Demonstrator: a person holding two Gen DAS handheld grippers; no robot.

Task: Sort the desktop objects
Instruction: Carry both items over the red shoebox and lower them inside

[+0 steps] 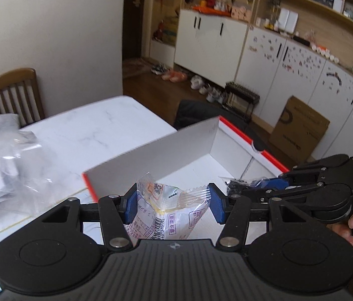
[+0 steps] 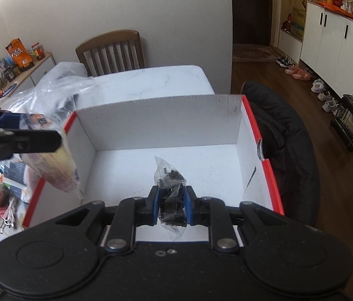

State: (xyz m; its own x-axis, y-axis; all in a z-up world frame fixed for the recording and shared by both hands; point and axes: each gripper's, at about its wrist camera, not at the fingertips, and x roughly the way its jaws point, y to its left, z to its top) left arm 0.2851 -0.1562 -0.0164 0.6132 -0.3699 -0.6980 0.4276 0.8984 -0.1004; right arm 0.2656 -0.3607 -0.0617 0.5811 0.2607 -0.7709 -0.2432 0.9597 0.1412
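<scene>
- The step in hand is the drop-off: both grippers are carrying items to the white box with the red rim (image 2: 249, 118), which is sitting on the marble bench (image 1: 96, 125).
- The left gripper (image 1: 172, 204) is gripping a snack packet (image 1: 169, 215), its jaws closed on the crinkled wrapper from both sides. In the right wrist view, the packet is hanging at the box's left wall, about over the rim.
- The right gripper (image 2: 171, 207) is pinching a small clear bag of dark bits (image 2: 171, 195), its jaws closed narrowly on it. The bag is hanging above the box floor, near the middle.
- The box floor is looking bare under both loads.
- Next, as I judge it, the right jaws need only part to let the bag fall.
- The left gripper is needing to come a little further in over the wall before releasing, or the packet may catch the rim and land on the clutter (image 2: 3, 210) beside the box.
</scene>
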